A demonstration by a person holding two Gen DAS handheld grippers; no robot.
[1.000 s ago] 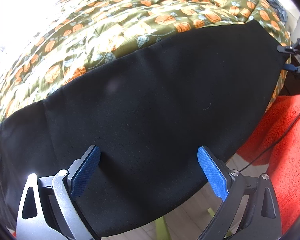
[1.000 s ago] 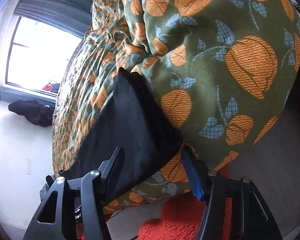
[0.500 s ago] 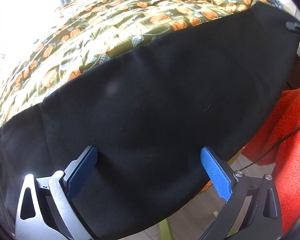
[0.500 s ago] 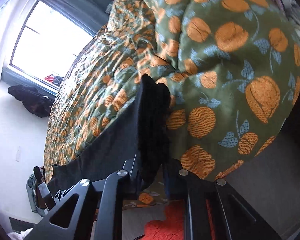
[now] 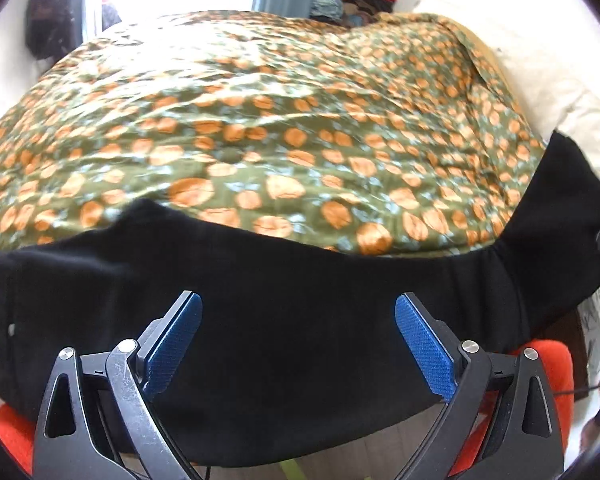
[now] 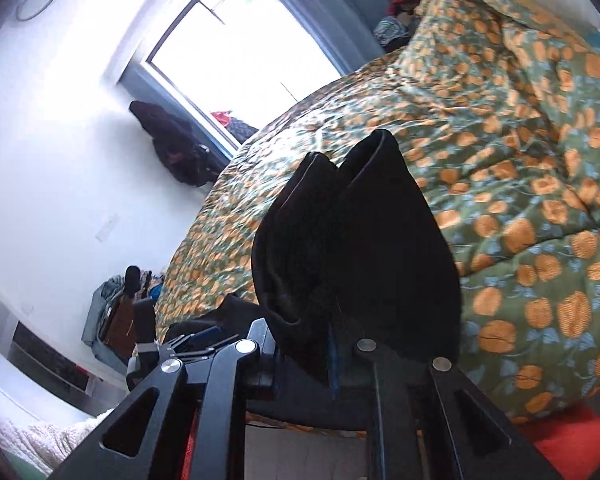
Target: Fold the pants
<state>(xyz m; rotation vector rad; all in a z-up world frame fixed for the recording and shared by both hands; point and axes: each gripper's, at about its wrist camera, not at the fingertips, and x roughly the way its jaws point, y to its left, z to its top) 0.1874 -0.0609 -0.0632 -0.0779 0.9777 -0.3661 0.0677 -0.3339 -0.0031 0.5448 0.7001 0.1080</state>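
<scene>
Your right gripper [image 6: 334, 354] had just been closing, and its jaws stood almost shut on a bunched end of the black cloth pants [image 5: 300, 320], which rose as a dark fold above the fingers in the right wrist view. Your left gripper [image 5: 298, 344] stood wide open, its blue ribbed pads [image 5: 424, 344] well apart over the black cloth and pressing on nothing. The pants hung stretched in a long band along the near edge of the bed, which was covered by a green quilt with orange fruit print [image 5: 280, 120]. An orange fleece blanket [image 5: 548, 368] lay below the pants, near the floor.
</scene>
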